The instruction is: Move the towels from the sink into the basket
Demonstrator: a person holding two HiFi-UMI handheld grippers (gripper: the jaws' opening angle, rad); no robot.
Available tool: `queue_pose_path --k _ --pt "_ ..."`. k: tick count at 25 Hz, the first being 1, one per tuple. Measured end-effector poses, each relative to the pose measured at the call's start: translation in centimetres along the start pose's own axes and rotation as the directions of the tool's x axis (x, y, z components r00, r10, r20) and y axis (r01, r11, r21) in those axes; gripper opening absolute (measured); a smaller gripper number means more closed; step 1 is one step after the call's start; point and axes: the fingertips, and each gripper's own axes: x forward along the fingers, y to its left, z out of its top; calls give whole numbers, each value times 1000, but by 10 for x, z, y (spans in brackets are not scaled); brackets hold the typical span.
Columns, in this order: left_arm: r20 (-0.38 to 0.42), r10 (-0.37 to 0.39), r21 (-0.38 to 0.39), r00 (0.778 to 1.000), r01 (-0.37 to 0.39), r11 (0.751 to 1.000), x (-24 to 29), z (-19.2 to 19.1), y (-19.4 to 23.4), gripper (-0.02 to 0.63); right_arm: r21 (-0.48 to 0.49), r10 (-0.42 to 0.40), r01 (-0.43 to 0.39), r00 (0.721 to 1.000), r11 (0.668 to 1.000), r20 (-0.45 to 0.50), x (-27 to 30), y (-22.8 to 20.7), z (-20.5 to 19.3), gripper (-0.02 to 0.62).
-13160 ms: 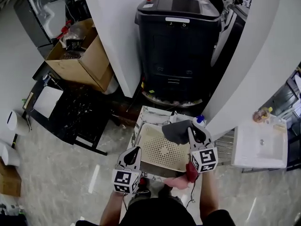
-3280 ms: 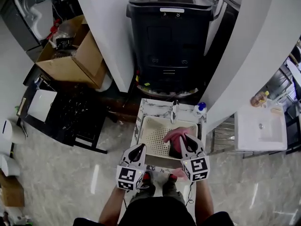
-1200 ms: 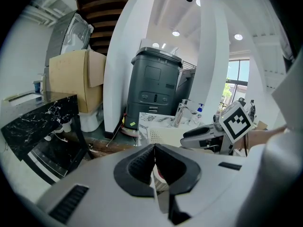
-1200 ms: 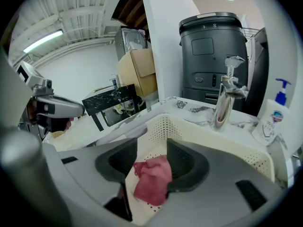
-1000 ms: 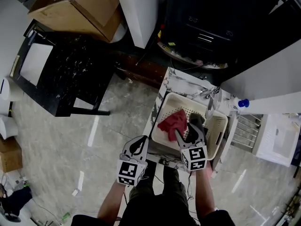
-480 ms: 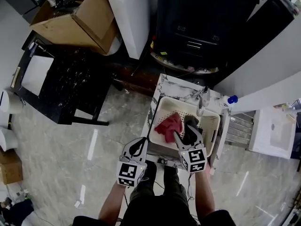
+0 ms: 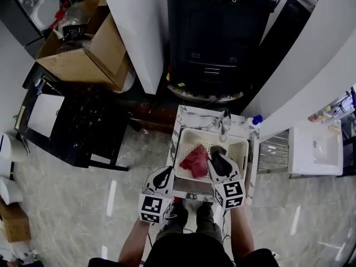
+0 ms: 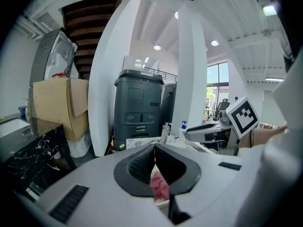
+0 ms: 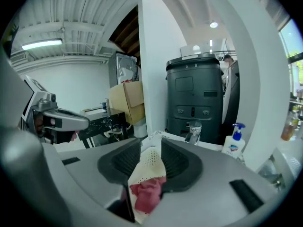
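Observation:
A red towel (image 7: 194, 161) lies crumpled in the cream perforated basket (image 7: 240, 149) on the marble sink counter. My right gripper (image 7: 214, 158) hovers over the basket's right half. Its jaws have just been closing but stand apart with nothing between them. In the right gripper view, the gap at the right gripper (image 9: 150, 143) shows only the basket (image 9: 149, 162) and the red towel (image 9: 147, 190) below. My left gripper (image 7: 162, 176) hangs at the basket's near left corner. In the left gripper view, its (image 8: 155, 146) tips touch and the red towel (image 8: 160, 186) shows beyond them.
A faucet (image 7: 224, 128) and a soap bottle (image 7: 254, 121) stand at the back of the counter. Behind it is a large black machine (image 7: 222, 32). A white column, a cardboard box (image 7: 83, 54) and a black table (image 7: 78, 127) are to the left, and a white washbasin (image 7: 317, 149) is at right.
Both grippers have lifted and drawn back toward the basket's near rim. The red towel stays lying in the basket, clear of the right jaws. The head view has tilted up.

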Motion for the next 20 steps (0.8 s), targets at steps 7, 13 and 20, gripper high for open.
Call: queue_pose_path --k 7,13,20 --pt "50 -54 35 997 52 998 -11 28 -13 8 -16 -76 77 996 997 48 -29 -1 24 92" --pt "87 -94 55 992 89 995 -20 41 -13 8 -10 -176 177 980 984 91 -57 -1 34 46" --pt "95 -199 101 975 190 977 -16 45 -33 8 24 -294 293 951 956 95 -96 -7 22 43"
